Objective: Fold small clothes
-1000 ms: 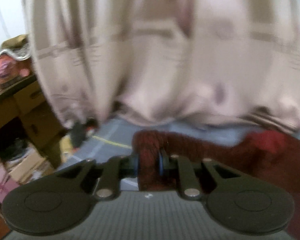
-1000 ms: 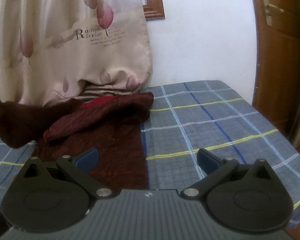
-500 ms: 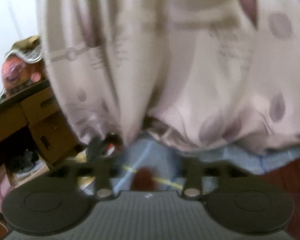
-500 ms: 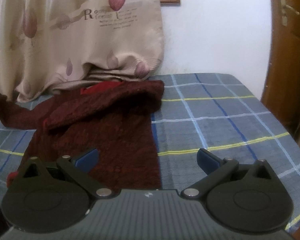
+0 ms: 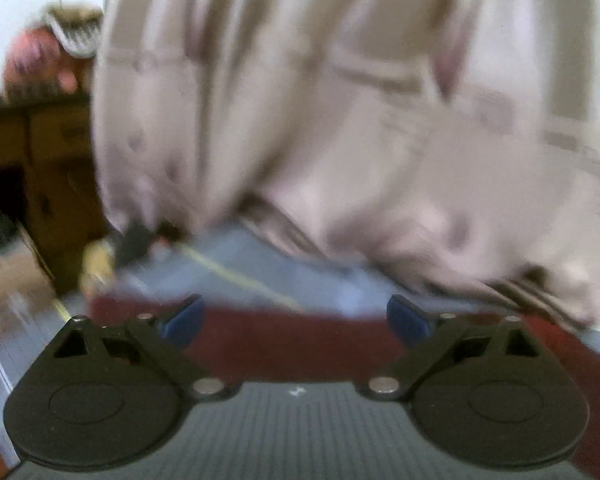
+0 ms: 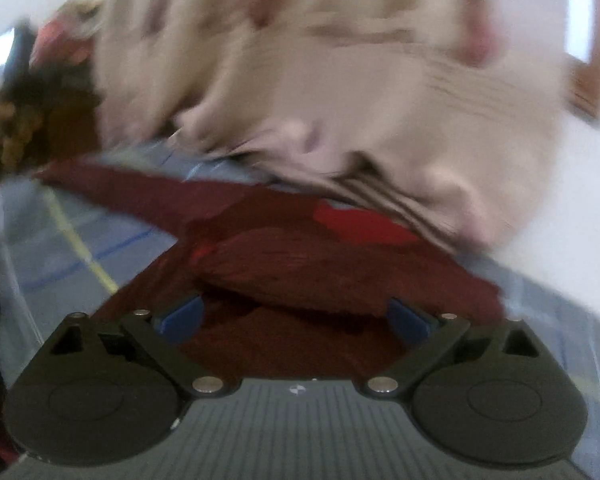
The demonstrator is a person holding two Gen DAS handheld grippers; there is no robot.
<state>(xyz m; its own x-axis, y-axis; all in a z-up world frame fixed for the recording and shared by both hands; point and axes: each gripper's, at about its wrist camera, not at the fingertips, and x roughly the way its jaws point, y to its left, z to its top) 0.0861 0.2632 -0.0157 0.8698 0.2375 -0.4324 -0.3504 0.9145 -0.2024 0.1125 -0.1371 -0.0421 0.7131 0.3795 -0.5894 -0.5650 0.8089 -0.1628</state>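
Lying flat on checked cloth [image 6: 60, 248]: maroon sweater [image 6: 300, 272].

I count my two claws, the left claw [image 5: 296, 320] and the right claw [image 6: 294, 318], one dark red sweater [image 6: 300, 264], one curtain [image 6: 340, 100] and one checked bedsheet [image 6: 60, 248].
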